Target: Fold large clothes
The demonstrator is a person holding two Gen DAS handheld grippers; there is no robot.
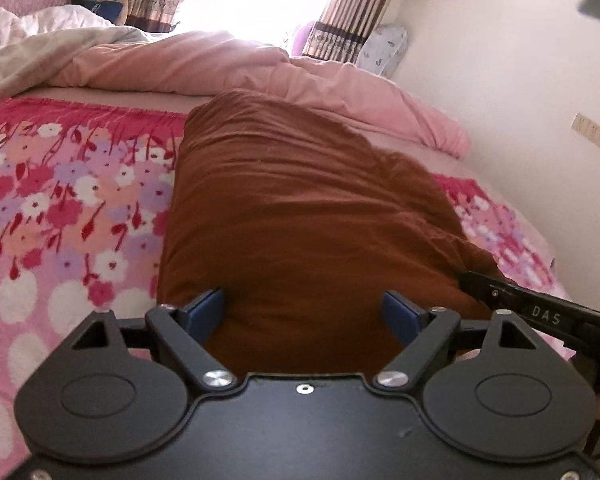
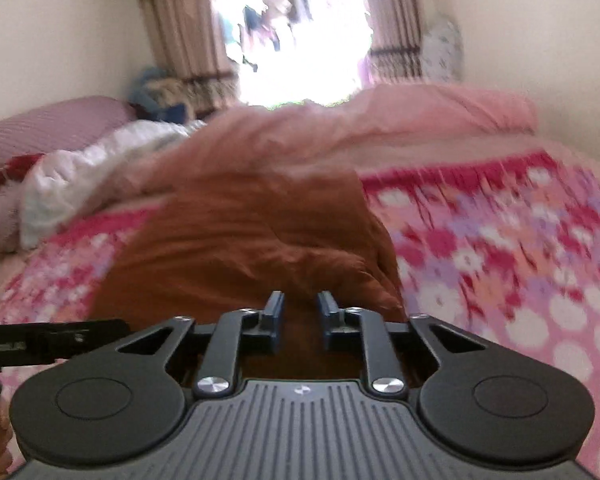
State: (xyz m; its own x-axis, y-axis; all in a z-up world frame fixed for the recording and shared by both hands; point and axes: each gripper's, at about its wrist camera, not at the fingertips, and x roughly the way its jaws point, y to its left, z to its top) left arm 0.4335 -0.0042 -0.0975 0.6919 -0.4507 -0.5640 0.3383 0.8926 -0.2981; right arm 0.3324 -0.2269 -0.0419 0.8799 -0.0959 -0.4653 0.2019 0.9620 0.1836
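Note:
A brown garment (image 1: 292, 208) lies folded into a long strip on the floral bed cover (image 1: 60, 208). My left gripper (image 1: 304, 314) is open, its blue pads (image 1: 206, 312) standing at either side of the garment's near end. In the right wrist view the same brown garment (image 2: 244, 240) lies ahead, blurred. My right gripper (image 2: 299, 312) is at the garment's near edge with a narrow gap between the fingers and nothing held. The right gripper's black body (image 1: 540, 312) shows at the right of the left wrist view.
A rumpled pink duvet (image 1: 260, 64) lies across the far side of the bed. White bedding (image 1: 40, 40) and a purple pillow (image 2: 40, 132) lie at the far left. A wall with a socket (image 1: 596, 134) runs along the right. Curtains (image 1: 340, 8) frame a bright window.

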